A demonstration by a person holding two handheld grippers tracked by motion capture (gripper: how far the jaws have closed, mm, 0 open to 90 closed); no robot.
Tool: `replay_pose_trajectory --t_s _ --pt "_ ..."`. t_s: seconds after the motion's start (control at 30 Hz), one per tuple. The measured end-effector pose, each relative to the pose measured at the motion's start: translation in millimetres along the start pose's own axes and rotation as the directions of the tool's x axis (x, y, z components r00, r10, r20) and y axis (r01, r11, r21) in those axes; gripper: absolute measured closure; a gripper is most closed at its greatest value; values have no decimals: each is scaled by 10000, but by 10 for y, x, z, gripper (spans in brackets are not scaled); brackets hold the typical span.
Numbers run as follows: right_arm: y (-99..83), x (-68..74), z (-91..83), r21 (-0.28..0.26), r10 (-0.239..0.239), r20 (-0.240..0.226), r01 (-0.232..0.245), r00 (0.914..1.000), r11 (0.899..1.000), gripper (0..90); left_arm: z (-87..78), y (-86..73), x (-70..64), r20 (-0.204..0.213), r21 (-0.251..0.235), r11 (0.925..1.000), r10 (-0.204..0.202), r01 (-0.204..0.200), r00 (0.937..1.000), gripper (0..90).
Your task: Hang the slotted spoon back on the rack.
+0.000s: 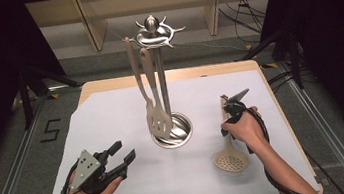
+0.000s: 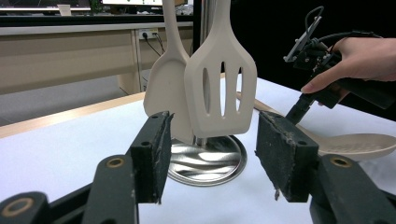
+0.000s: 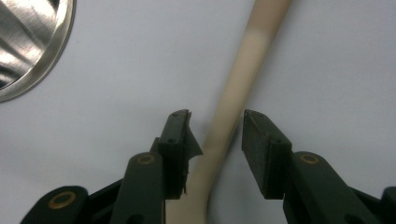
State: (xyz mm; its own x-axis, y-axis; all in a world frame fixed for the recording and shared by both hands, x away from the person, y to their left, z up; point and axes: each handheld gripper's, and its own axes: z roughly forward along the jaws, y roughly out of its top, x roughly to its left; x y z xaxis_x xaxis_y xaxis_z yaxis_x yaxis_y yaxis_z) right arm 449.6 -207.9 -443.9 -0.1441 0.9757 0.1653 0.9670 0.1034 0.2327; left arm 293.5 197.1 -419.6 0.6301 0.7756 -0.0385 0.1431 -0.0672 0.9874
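A beige skimmer lies on the white sheet at the right, its round perforated head nearest me and its handle running away. My right gripper points down at that handle; in the right gripper view its jaws stand open on either side of the handle, apart from it. My left gripper rests open at the front left, facing the utensil stand. Between its jaws I see the hanging slotted spatula and a solid spatula behind it.
The stand's round steel base sits mid-table, with hooks on top. The white sheet covers a wooden board; its right edge runs close to my right hand. Cables trail on the floor beyond.
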Motion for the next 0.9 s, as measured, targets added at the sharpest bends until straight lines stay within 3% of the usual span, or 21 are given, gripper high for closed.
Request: replay_pose_trajectory --t_s 0.07,0.17,0.3,0.33,0.37,0.4,0.63,0.73,0.83,0.9 --pt "3 24 1 87 258 -66 -257 9996 9996 623 -2 -7 0 28 20 10000 24 -24 10000 446" --pt "20 19 36 17 177 80 -177 9998 9998 636 -2 -8 -4 85 -3 10000 69 -69 9999 446" --pt "40 21 68 392 106 340 -120 9994 9992 654 11 -12 -9 161 -63 9999 88 -87 9998 446" --pt "38 39 77 571 442 138 -449 9989 9974 662 8 -11 -12 127 17 9999 101 -101 9999 445" --pt "39 23 98 360 114 255 -123 9996 9993 677 7 -13 -13 127 67 9999 108 -109 9999 446" --pt "44 9 103 479 -210 381 192 9991 9987 695 9 -15 -12 138 93 9999 118 -120 9998 446" --pt "55 28 91 629 132 423 -158 9990 9979 715 16 -22 -25 196 165 9996 204 -208 9996 446" --pt "44 30 105 344 302 302 -312 9991 9989 740 15 -24 -31 228 183 9995 242 -246 9994 446" --pt "40 47 90 552 388 194 -399 9991 9977 785 17 -28 -34 263 218 9994 262 -268 9993 446" --pt "32 50 94 405 38 256 -48 9997 9992 789 19 -30 -33 296 228 9993 296 -303 9991 447"
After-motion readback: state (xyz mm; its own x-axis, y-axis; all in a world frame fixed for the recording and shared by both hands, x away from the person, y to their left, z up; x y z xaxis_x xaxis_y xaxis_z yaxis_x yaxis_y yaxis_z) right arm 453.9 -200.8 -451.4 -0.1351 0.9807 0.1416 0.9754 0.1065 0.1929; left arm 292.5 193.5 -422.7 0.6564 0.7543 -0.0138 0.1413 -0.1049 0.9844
